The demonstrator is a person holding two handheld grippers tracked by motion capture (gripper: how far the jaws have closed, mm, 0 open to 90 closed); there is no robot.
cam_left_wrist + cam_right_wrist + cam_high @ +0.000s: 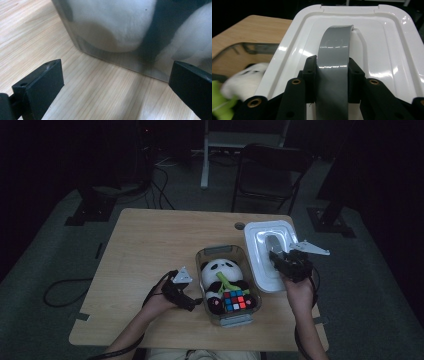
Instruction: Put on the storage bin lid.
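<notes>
Left gripper [196,303] sits low on the wooden table [150,245], just beside the left wall of the clear container [201,262]; in the left gripper view its 2 jaws stand wide apart with nothing between them, container wall [105,53] right ahead, close but not touching as far as I can tell. Inside the container: a plush panda [220,272] with a green piece across it, and a colour cube [235,300] at the near end. Further right, the white lid [260,242] lies flat on the table, touching or just beside the container's right edge. Right gripper [275,258] is over the lid, jaws clamped narrow on the grey handle strip [333,62] on top of the lid [387,50].
</notes>
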